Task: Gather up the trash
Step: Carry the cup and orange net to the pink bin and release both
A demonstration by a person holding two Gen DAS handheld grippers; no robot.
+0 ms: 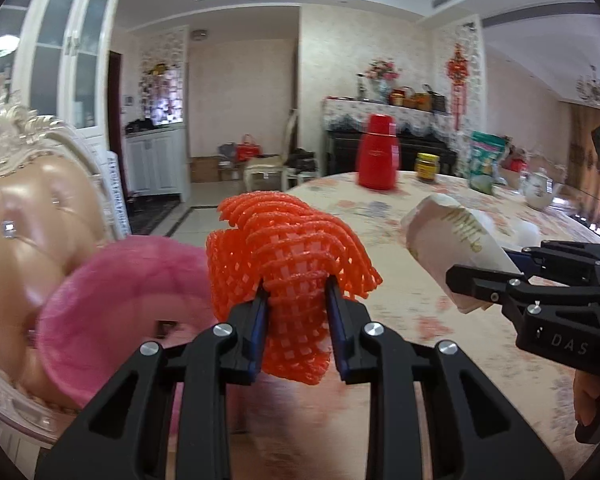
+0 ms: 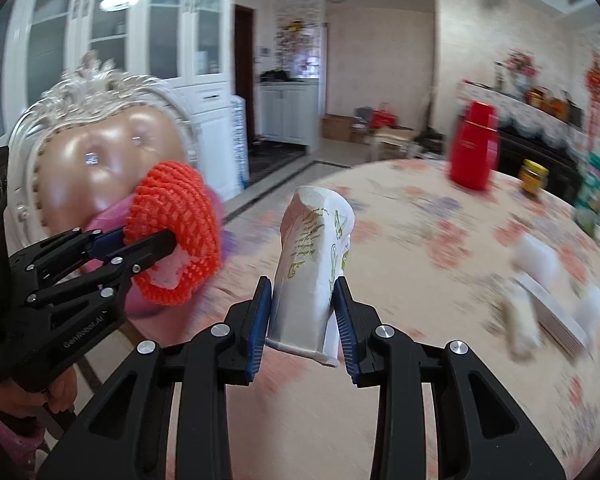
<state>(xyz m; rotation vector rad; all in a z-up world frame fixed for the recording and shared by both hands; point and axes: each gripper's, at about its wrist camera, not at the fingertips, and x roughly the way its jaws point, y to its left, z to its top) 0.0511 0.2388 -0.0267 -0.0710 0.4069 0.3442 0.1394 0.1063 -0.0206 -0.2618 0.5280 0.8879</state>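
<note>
My left claw [image 1: 296,300] pinches the orange foam net [image 1: 292,248] across its lower folds; the net fans upward and away from the pads. My right claw [image 2: 302,308] pinches the crumpled paper cup [image 2: 314,264] near its rim end, the cup's long axis running forward along the fingers, closed base farthest from me. Both pieces of trash ride above the near edge of the floral surface [image 1: 480,340], side by side and apart. The pink bin [image 1: 112,312] lies to the left, between the left claw and the padded chair [image 1: 28,216]; its open mouth tilts toward me. I judge the left claw nearer, so the net should drop first. Open room: the chair back crowds the bin's far side; the red flask [image 1: 378,152] and jar [image 1: 427,166] stand well clear.
</note>
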